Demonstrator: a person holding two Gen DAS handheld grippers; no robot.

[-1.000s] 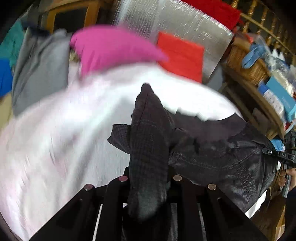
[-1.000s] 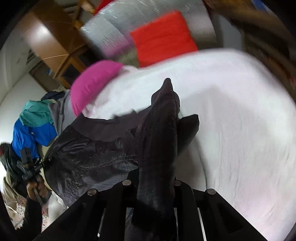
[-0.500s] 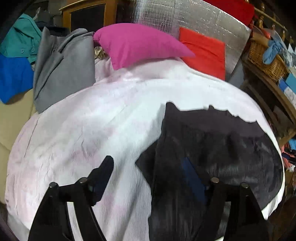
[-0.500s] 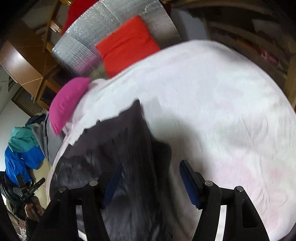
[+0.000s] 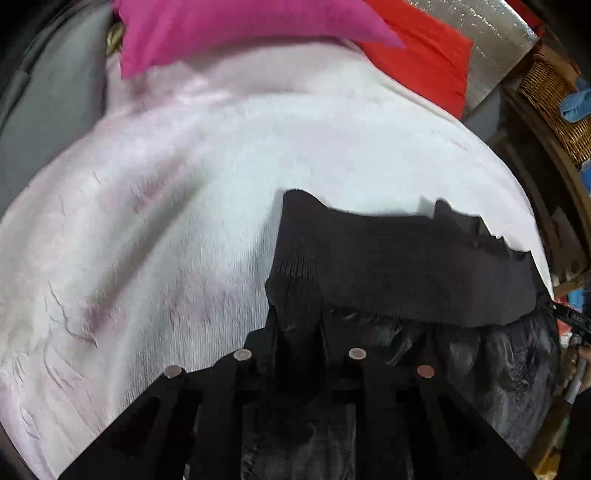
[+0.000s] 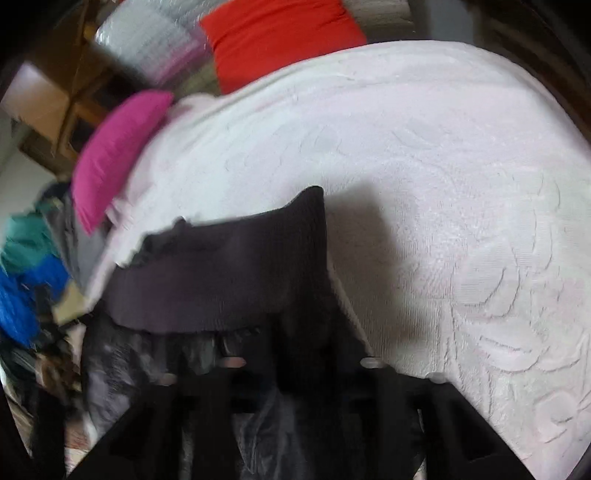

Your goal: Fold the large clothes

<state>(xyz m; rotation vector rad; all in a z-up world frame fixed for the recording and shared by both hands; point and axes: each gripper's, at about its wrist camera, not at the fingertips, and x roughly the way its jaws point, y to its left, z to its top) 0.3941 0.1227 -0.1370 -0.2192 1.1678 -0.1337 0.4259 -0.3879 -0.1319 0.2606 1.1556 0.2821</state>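
Note:
A black jacket with a ribbed knit hem and shiny body lies on the white bedspread. In the left wrist view it is at the lower right. My left gripper is shut on the jacket's left hem corner. In the right wrist view the jacket is at the lower left on the bedspread. My right gripper is shut on its right hem corner. Cloth hides the fingertips of both grippers.
A pink pillow and a red cushion lie at the bed's head against a silver foil panel. Grey clothes lie at the left. A wicker basket stands at the right. Blue and teal clothes are piled at the left.
Both grippers were shut on the jacket a second ago, opened and let it drop flat half a second ago, and are now shut on its hem corners, lower and closer to it.

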